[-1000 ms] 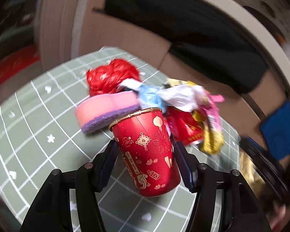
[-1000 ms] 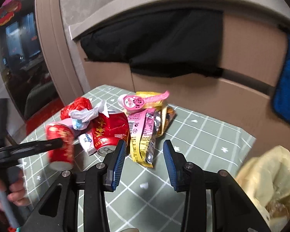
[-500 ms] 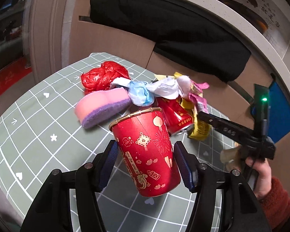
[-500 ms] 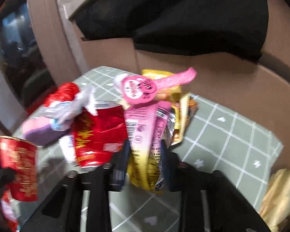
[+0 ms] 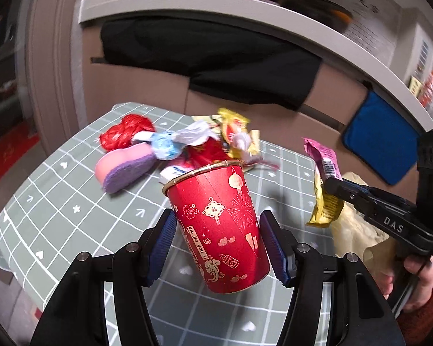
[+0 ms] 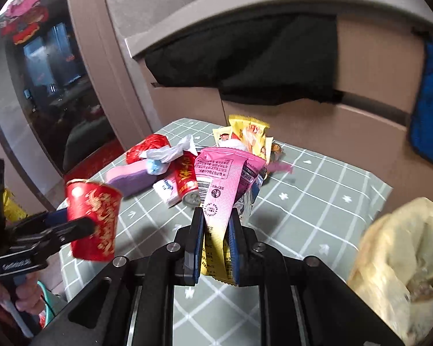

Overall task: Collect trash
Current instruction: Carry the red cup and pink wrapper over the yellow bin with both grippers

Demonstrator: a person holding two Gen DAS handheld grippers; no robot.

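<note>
My left gripper (image 5: 218, 230) is shut on a red paper cup (image 5: 216, 201) with gold prints, held tilted above the table. The same cup (image 6: 92, 219) shows at the left of the right wrist view. The jaws of my right gripper (image 6: 215, 239) are closing, with its pads pressed on a pink and yellow snack wrapper (image 6: 219, 178) lifted off the table. In the left wrist view this wrapper (image 5: 324, 190) hangs from the right gripper's tip at the right. Left on the table are a red can (image 6: 187, 178), a pink-purple sponge (image 5: 124, 167), a crumpled red bag (image 5: 124, 132) and yellow wrappers (image 6: 251, 135).
The table (image 5: 57, 201) has a grey-green checked cloth, and its left and near edges are in view. A pale crumpled bag (image 6: 404, 259) sits at the right. Behind the table runs a brown bench with a black cloth (image 5: 216, 57) and a blue cushion (image 5: 381, 138).
The right gripper reached into the pile, closed on the pink wrapper and drew it up and away to the right. The left gripper rose with the cup and rolled a little.
</note>
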